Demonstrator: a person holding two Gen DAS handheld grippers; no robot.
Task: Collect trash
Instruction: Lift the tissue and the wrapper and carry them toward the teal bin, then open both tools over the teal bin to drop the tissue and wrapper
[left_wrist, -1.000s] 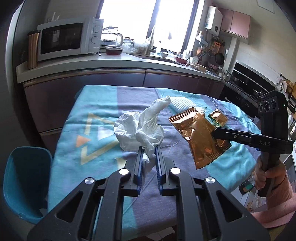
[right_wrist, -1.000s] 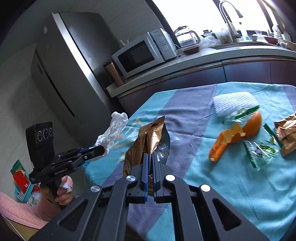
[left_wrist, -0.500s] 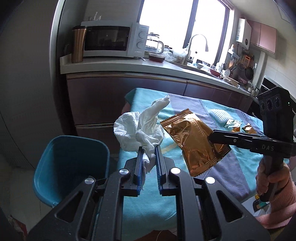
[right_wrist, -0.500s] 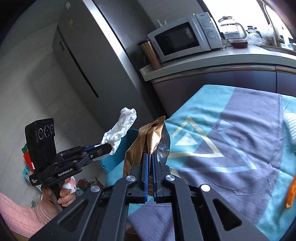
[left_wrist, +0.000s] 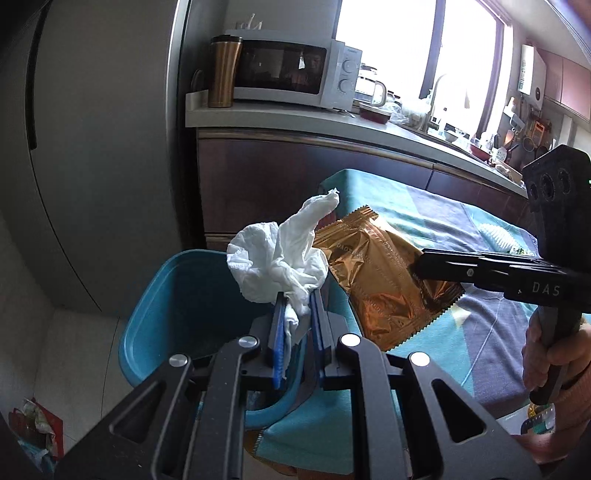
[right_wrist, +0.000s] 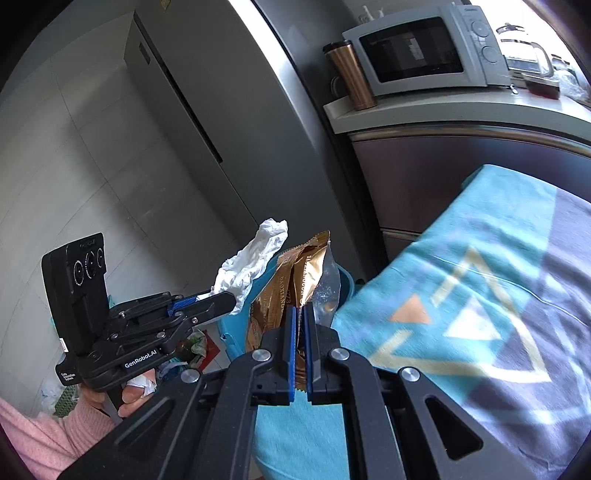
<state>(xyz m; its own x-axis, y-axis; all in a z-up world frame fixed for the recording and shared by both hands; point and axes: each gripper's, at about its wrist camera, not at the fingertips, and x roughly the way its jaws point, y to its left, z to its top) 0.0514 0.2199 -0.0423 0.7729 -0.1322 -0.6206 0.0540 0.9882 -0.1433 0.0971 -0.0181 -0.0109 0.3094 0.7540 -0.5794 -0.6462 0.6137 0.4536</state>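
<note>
My left gripper (left_wrist: 298, 295) is shut on a crumpled white tissue (left_wrist: 280, 258), which hangs over the near rim of a blue bin (left_wrist: 177, 295) standing beside the table. From the right wrist view the same tissue (right_wrist: 255, 258) sticks out of the left gripper (right_wrist: 225, 299). My right gripper (right_wrist: 300, 310) is shut on a gold foil wrapper (right_wrist: 295, 280), held upright at the table's corner. In the left wrist view that wrapper (left_wrist: 384, 284) hangs from the right gripper (left_wrist: 417, 264) just right of the tissue, at the bin's edge.
A table with a teal and grey cloth (right_wrist: 480, 295) fills the right side. Behind the bin stand dark cabinets (left_wrist: 314, 177) and a tall grey fridge (left_wrist: 103, 147). A microwave (left_wrist: 288, 70) and a copper tumbler (left_wrist: 221, 70) sit on the counter. Bags lie on the floor (left_wrist: 33, 432).
Both grippers have swung left off the table toward the blue bin, each keeping its load. The bin has come from the lower left corner to under the tissue.
</note>
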